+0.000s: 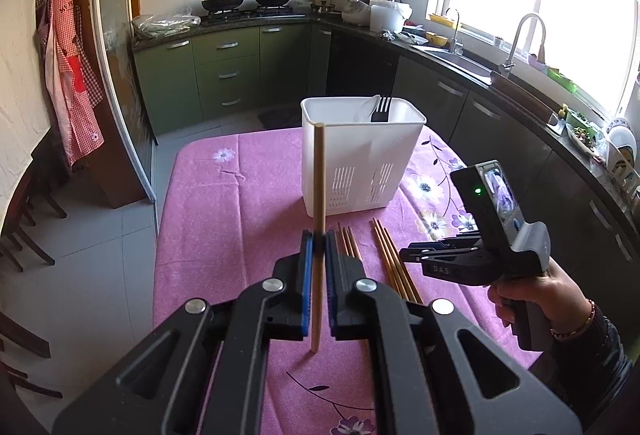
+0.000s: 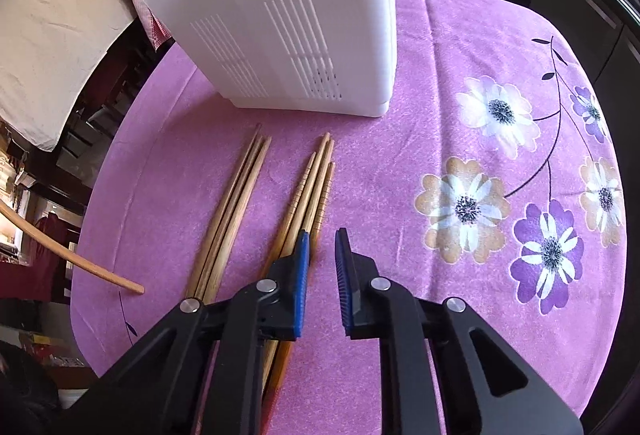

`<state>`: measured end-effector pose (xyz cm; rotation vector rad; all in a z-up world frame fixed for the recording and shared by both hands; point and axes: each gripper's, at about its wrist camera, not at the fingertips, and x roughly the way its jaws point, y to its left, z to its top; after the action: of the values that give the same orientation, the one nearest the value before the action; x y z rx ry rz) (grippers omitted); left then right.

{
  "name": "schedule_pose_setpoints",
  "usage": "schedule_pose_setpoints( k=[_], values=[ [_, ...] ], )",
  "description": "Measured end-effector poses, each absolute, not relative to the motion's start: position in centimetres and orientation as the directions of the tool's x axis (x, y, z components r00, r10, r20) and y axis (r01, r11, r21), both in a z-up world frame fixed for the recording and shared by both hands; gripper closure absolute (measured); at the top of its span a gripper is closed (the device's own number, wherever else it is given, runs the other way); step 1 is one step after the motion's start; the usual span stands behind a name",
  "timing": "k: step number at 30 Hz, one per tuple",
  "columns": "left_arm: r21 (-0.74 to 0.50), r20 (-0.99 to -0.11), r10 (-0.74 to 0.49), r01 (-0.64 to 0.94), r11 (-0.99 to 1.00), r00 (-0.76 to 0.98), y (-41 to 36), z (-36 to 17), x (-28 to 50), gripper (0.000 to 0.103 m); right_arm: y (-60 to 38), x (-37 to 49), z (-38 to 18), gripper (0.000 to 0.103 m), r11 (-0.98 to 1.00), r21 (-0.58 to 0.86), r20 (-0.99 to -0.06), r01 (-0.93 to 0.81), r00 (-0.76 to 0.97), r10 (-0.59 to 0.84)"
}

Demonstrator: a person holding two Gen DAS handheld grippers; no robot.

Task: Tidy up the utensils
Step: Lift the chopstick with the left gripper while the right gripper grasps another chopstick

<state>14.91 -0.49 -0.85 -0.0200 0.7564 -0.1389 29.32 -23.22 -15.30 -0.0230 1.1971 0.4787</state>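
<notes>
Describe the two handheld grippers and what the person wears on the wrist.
Both are black plastic: angular linkage arms, silver round pivot pins, ribbed blue pads lining the jaws. The right gripper has a pistol handle, white "DAS" lettering, a green LED and a small screen. The right hand shows a beaded bracelet and dark sleeve.

The utensil holder [image 1: 362,159] stands on the table [image 1: 224,219] at 12 o'clock from the left gripper [image 1: 319,247]. A fork [image 1: 381,109] and a spoon [image 1: 366,109] stand inside it. One chopstick [image 1: 319,195] is upright between the left gripper's pads. Two bundles of chopsticks [image 2: 236,203] lie on the table before the holder, side by side. The right gripper [image 2: 322,235] hangs above the right bundle [image 2: 312,187], at 3 o'clock from the left gripper.
</notes>
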Motion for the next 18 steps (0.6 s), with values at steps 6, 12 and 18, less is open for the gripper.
schedule_pose_setpoints(
  k=[6, 12, 18],
  values=[
    [-0.067, -0.68, -0.139, 0.128, 0.99, 0.72, -0.4, -0.9, 14.7, 0.097, -22.0, 29.2, -15.6, 0.09, 0.911, 0.184, -0.919, -0.369, 0.265, 0.292],
    [-0.067, -0.677, -0.145, 0.136, 0.988, 0.721, -0.5, -0.9, 14.5, 0.097, -20.6, 28.8, -15.9, 0.09, 0.912, 0.159, -0.931, -0.379, 0.251, 0.267],
    [-0.061, -0.679, -0.146, 0.143, 0.988, 0.719, -0.6, -0.8, 14.5, 0.097, -19.4, 29.1, -16.3, 0.091, 0.917, 0.126, -0.939, -0.379, 0.254, 0.234]
  ],
)
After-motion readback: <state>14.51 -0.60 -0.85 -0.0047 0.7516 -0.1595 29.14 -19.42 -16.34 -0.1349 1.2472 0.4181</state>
